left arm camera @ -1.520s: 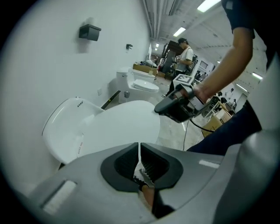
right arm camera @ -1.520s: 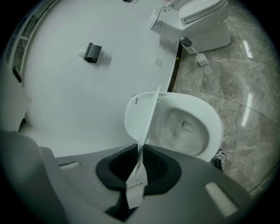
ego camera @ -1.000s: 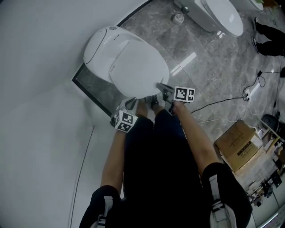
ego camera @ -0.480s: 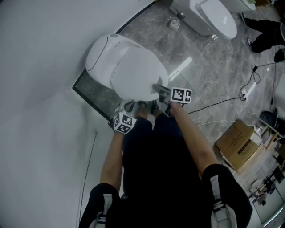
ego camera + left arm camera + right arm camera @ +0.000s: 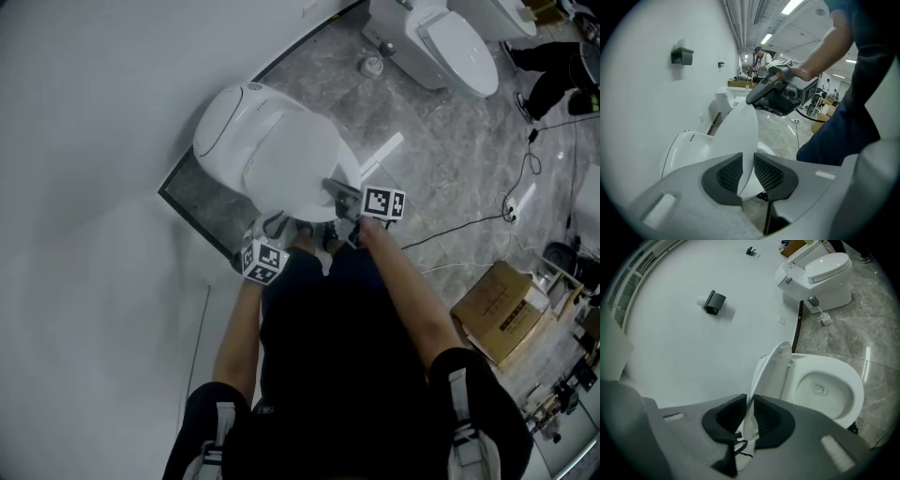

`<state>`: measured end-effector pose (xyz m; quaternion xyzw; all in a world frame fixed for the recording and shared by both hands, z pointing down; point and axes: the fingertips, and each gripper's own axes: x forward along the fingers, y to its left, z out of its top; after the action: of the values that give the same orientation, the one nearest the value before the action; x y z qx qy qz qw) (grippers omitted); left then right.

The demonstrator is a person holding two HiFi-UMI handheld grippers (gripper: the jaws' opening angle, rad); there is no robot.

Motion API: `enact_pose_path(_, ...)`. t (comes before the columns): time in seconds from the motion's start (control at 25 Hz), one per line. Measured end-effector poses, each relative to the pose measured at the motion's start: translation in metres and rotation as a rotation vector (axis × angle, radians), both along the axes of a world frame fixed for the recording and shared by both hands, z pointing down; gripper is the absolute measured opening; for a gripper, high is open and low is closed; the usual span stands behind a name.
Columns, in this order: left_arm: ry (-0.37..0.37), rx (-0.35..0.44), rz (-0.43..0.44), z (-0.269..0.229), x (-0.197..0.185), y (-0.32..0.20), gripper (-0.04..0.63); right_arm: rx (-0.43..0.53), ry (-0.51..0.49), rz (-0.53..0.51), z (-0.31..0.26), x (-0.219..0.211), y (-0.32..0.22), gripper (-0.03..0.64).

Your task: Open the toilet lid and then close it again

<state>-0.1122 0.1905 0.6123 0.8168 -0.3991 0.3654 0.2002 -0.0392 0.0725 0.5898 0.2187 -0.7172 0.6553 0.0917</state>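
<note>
The white toilet lid (image 5: 291, 164) stands raised at a steep tilt over the open bowl (image 5: 825, 390). My right gripper (image 5: 330, 186) is shut on the lid's front right edge, and the thin edge (image 5: 771, 376) runs between its pads (image 5: 750, 416). My left gripper (image 5: 277, 225) is at the lid's front left edge. Its jaws have just been opening, and the lid (image 5: 738, 131) fills the gap between its pads (image 5: 748, 171), touching both. The right gripper (image 5: 752, 98) shows at the lid's top in the left gripper view.
A white wall runs along the left, with a black holder (image 5: 715, 302) on it. A second toilet (image 5: 450, 47) stands further back. On the grey stone floor lie a cable (image 5: 469, 220) and a cardboard box (image 5: 497, 309). Another person's legs (image 5: 558, 56) show at the top right.
The lid has tipped up from nearly flat to a steep tilt. Both grippers have risen with its front edge.
</note>
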Motion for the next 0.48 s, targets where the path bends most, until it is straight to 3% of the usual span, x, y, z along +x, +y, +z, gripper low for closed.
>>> enact_pose_path(0.32, -0.024, 0.048, 0.080, -0.020, -0.013, -0.016, 0.081, 0.017, -0.021, 0.016, -0.020, -0.029, -0.012, 0.054)
enact_pose_path(0.48, -0.096, 0.064, 0.082, -0.021, -0.021, -0.028, 0.100, 0.023, -0.045, 0.029, -0.028, -0.043, -0.022, 0.057)
